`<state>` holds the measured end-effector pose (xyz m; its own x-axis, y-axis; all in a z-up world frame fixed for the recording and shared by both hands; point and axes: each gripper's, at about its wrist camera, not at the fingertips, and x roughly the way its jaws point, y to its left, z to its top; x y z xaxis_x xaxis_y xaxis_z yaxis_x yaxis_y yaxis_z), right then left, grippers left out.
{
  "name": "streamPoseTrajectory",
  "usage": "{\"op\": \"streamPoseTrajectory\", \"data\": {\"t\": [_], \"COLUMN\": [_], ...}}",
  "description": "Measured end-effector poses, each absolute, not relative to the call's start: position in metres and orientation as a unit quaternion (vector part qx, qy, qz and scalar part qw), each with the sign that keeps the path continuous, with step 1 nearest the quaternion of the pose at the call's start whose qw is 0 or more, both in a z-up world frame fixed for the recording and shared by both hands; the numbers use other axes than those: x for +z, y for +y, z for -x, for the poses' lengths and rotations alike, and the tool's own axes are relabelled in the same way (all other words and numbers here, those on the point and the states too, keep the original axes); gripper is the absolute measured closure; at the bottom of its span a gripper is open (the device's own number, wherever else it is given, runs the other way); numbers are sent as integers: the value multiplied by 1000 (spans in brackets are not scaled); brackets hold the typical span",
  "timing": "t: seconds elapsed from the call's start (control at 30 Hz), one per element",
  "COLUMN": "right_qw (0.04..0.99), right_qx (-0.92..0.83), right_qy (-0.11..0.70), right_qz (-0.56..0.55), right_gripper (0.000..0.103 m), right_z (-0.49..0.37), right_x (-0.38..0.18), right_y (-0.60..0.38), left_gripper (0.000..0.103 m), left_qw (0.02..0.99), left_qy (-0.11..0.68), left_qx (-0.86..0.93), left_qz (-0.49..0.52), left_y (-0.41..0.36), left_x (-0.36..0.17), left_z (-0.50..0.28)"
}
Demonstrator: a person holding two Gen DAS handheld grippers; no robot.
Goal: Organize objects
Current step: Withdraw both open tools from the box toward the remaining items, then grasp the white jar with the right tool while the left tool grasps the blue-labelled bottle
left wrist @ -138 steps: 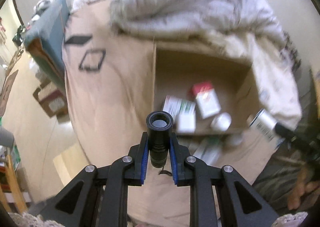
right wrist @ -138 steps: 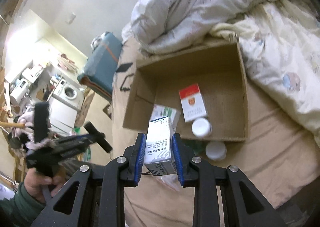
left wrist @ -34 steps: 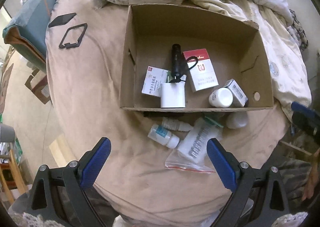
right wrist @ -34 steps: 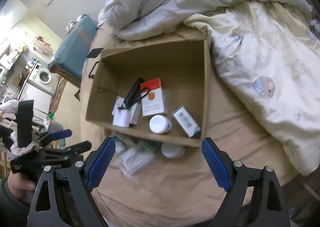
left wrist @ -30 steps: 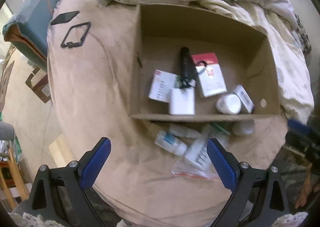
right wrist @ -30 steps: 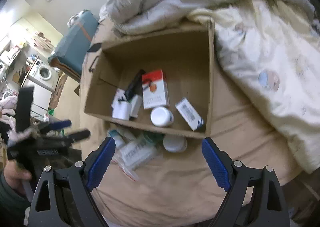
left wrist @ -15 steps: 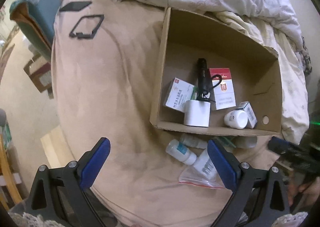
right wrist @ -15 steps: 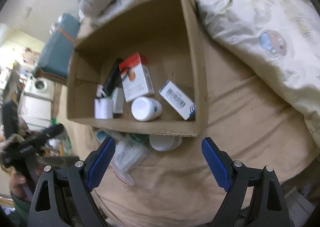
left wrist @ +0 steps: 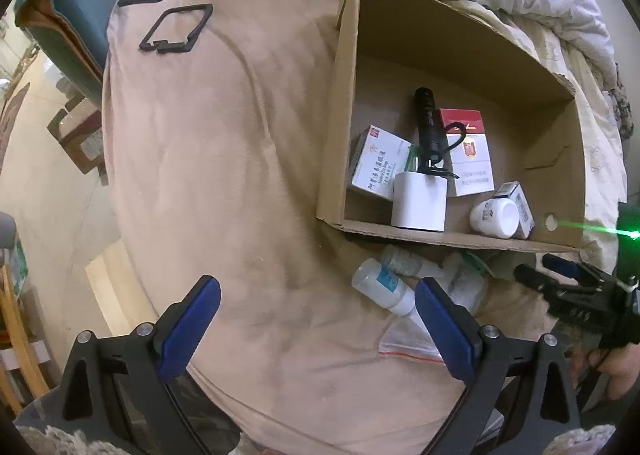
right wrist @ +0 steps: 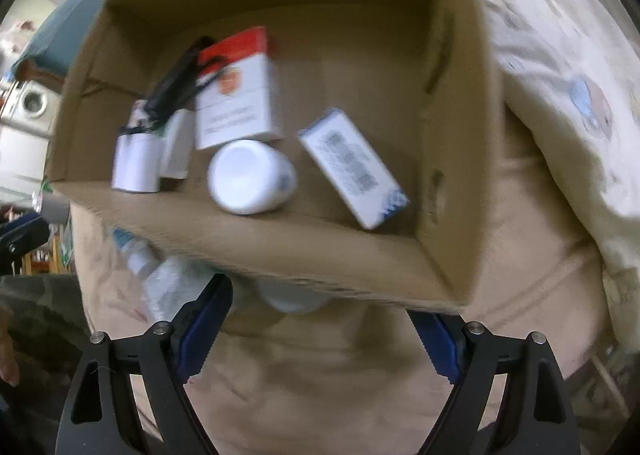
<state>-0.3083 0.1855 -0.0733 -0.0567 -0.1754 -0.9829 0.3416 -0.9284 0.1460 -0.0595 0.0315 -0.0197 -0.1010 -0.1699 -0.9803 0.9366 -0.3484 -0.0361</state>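
Both my left gripper (left wrist: 316,311) and right gripper (right wrist: 318,321) gape wide, holding nothing; the cardboard box (left wrist: 404,55) holds the flashlight (left wrist: 429,123), and what looks like a white jar (right wrist: 276,297) lies outside its near wall

Colours, box contents
Brown box (left wrist: 448,233); black torch (left wrist: 429,123), red-white pack (left wrist: 468,151), white jar (left wrist: 496,217); blue pads (left wrist: 190,329) at 7 o'clock.
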Motion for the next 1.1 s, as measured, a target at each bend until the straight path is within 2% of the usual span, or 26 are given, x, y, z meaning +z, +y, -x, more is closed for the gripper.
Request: {"op": "streamPoseTrajectory", "data": {"t": [0.23, 0.4, 0.7, 0.8, 0.83, 0.87, 0.9, 1.1], "right_qw": [119, 140, 154, 144, 144, 146, 150, 188], "right_qx": [-749, -752, -733, -726, -724, -724, -726, -734], "right_qy": [7, 5, 101, 93, 90, 89, 93, 94], "right_qz": [-651, -644, -655, -666, -669, -668, -665, -645], "right_gripper": [9, 9, 9, 9, 12, 19, 42, 41], "right_z": [315, 310, 307, 312, 313, 313, 311, 296], "right_x": [-60, -52, -73, -84, -87, -88, -87, -69], "right_y": [241, 241, 188, 183, 182, 180, 178, 175], "left_gripper": [5, 5, 5, 5, 5, 5, 5, 5], "left_qw": [434, 436, 450, 454, 455, 456, 456, 439], "left_qy": [386, 385, 383, 384, 383, 380, 379, 403], "left_qx": [-643, -633, -620, -610, -608, -606, -606, -621], "left_qz": [-499, -511, -516, -525, -527, -529, -531, -510], "left_y": [40, 40, 39, 37, 36, 36, 36, 35], "left_x": [-17, -23, -30, -38, -39, -41, -41, -44], "left_z": [73, 75, 69, 67, 67, 68, 69, 75]}}
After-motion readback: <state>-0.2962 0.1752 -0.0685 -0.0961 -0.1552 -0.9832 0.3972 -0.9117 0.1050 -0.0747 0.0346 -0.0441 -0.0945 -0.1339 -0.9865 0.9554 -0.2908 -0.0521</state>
